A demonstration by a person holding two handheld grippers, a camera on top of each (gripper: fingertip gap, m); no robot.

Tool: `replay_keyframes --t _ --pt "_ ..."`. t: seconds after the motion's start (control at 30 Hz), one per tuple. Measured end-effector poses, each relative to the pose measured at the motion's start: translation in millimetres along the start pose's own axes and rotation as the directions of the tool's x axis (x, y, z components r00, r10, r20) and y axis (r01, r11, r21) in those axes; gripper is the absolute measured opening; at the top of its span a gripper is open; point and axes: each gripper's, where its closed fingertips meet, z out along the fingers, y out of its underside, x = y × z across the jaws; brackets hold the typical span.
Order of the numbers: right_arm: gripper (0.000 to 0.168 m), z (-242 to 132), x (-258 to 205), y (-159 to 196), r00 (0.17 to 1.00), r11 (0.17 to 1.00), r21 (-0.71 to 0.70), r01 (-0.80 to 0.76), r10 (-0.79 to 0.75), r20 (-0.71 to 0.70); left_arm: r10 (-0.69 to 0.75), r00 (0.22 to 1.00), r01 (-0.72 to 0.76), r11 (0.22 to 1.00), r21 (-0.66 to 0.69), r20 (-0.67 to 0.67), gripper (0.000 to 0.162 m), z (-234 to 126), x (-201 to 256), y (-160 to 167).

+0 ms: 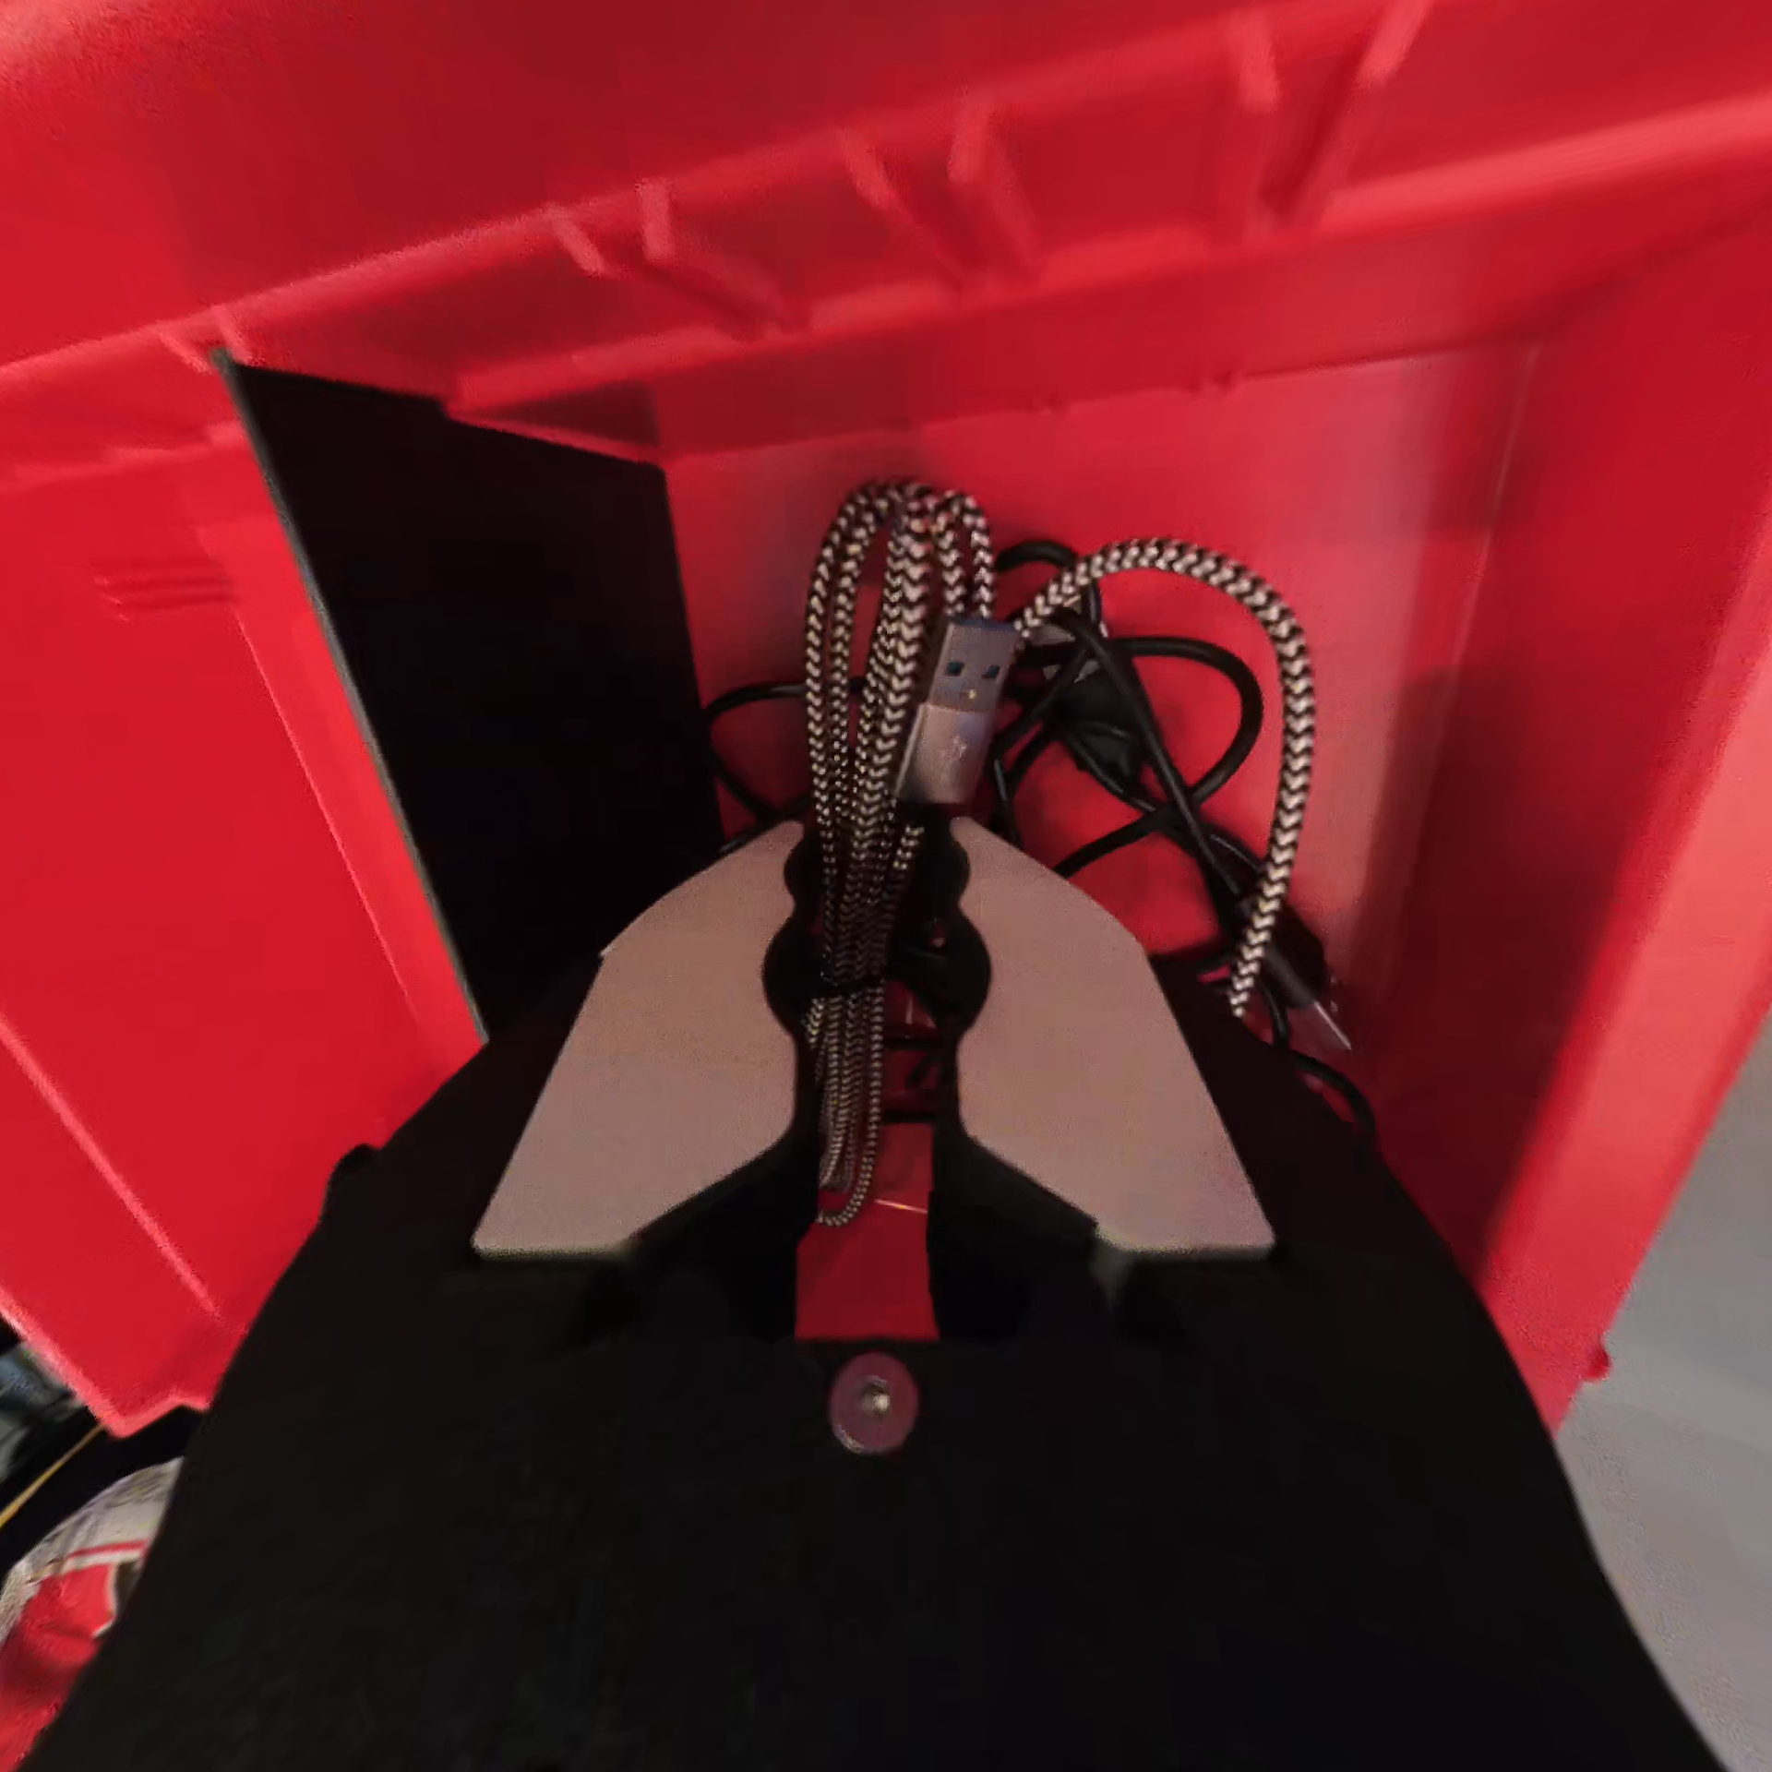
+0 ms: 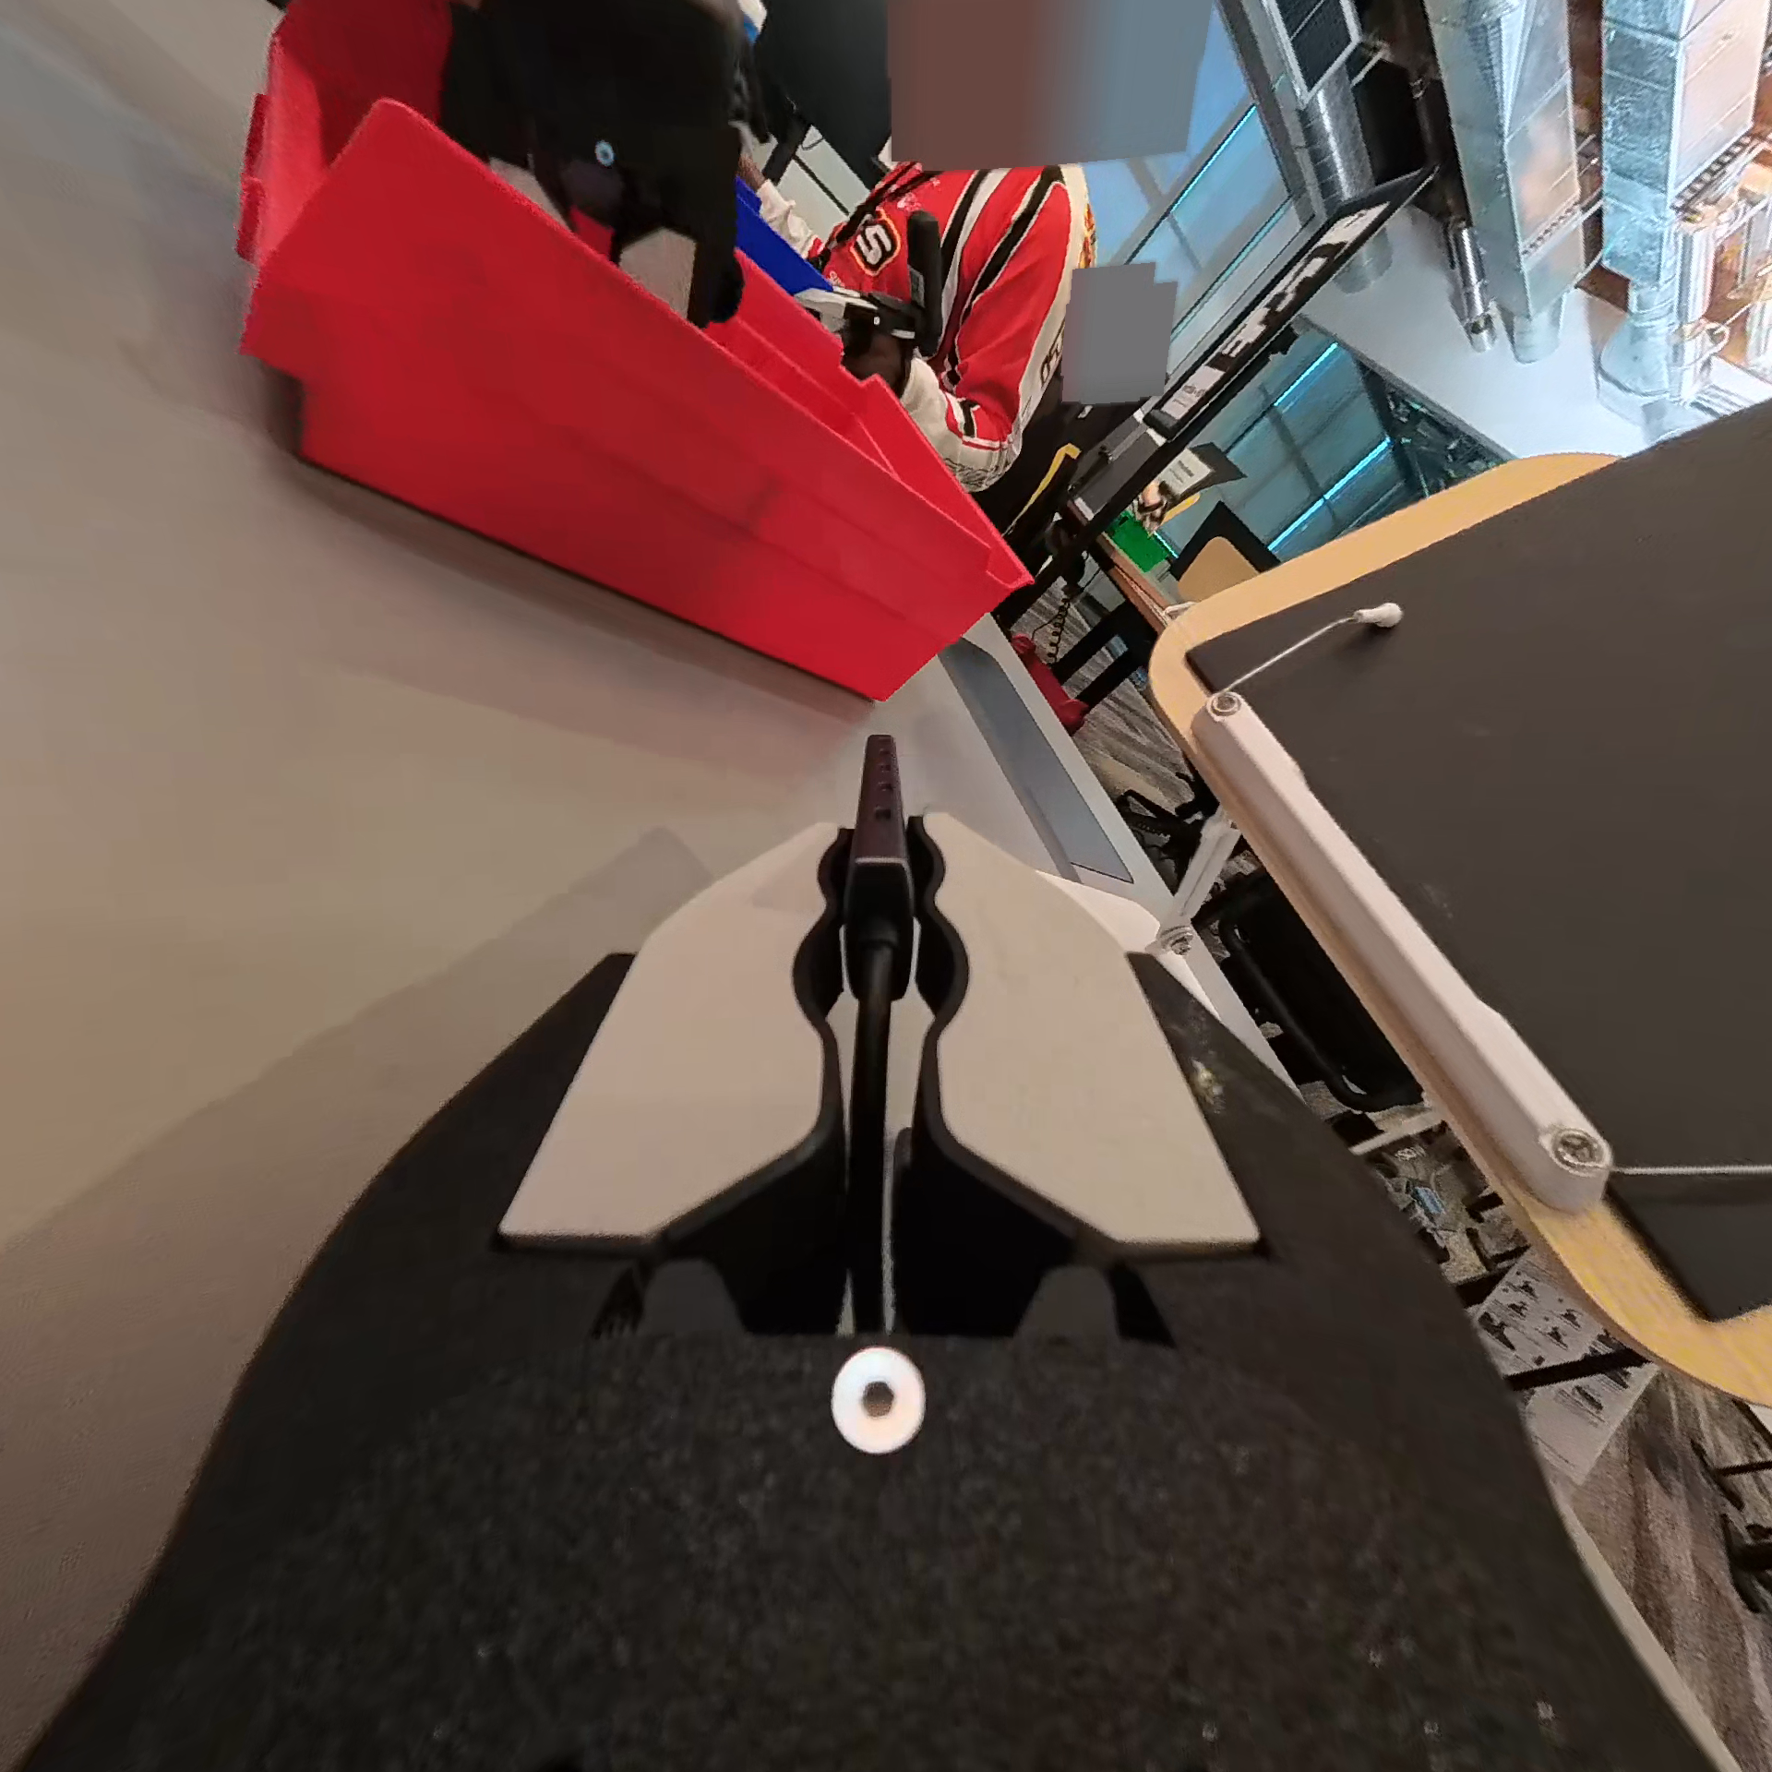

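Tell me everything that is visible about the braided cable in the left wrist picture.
The braided cable has a woven black-and-white sleeve that looks like fabric. It is folded into several loops, bundled side by side. One end carries a grey metal USB plug, pointing up. The left hand-held gripper is closed on the bundle. A further loop arcs to the right, over thin black cables. All of this sits inside a red plastic bin, near its inner wall.

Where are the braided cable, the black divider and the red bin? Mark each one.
braided cable (image 1: 868, 671), left wrist view, on the looped strands above the tongs.
black divider (image 1: 499, 671), left wrist view, on its flat face.
red bin (image 2: 575, 422), right wrist view, on its outer side wall.
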Motion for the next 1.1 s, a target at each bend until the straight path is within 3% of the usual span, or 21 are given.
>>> replay_keyframes --t 0.17,0.33,0.5,0.6,0.73,0.8,0.9,1.0,1.1 --pt "0.010 0.8 -4.3 -1.3 0.999 1.000 -0.001 0.031 -0.031 0.010 -0.041 0.994 0.042 0.999 -0.005 0.105 0.013 -19.5 -16.5 6.0" --pt "0.010 -0.2 -1.4 -2.6 1.000 1.000 0.008 0.026 -0.026 -0.003 -0.274 0.922 0.205 0.944 0.258 0.272 0.012 -87.8 -58.9 -5.3" --pt "0.010 -2.7 2.9 -4.0 0.999 1.000 0.019 0.019 -0.019 -0.025 -0.603 0.719 0.348 0.742 0.572 0.345 0.012 -157.5 -99.4 -2.5" --pt "0.010 -4.4 4.6 -5.0 0.999 0.999 0.024 0.025 -0.024 -0.038 -0.758 0.598 0.412 0.569 0.712 0.260 0.012 -196.3 -97.7 -12.9" --pt "0.010 -5.9 9.0 -6.4 0.998 0.999 0.038 0.013 -0.011 -0.056 -0.862 0.490 0.461 0.381 0.801 0.128 0.011 -245.0 -56.8 -57.8" --pt "0.010 -6.4 11.9 -6.4 0.998 0.999 0.045 -0.004 0.006 -0.062 -0.900 0.435 0.549 0.274 0.790 0.010 0.011 -243.5 -19.5 -84.0" --pt "0.010 -7.4 15.1 -6.2 0.997 0.998 0.055 -0.033 0.036 -0.064 -0.952 0.268 0.729 0.101 0.677 -0.147 0.012 -196.3 39.7 -110.5" --pt "0.010 -7.8 15.1 -6.1 0.997 0.997 0.062 -0.051 0.055 -0.053 -0.975 0.027 0.834 -0.100 0.542 -0.220 0.012 -132.1 84.1 -110.9" --pt "0.010 -8.0 13.7 -6.6 0.997 0.996 0.065 -0.054 0.057 -0.045 -0.936 -0.208 0.818 -0.325 0.474 -0.284 0.012 -95.4 122.0 -99.5"
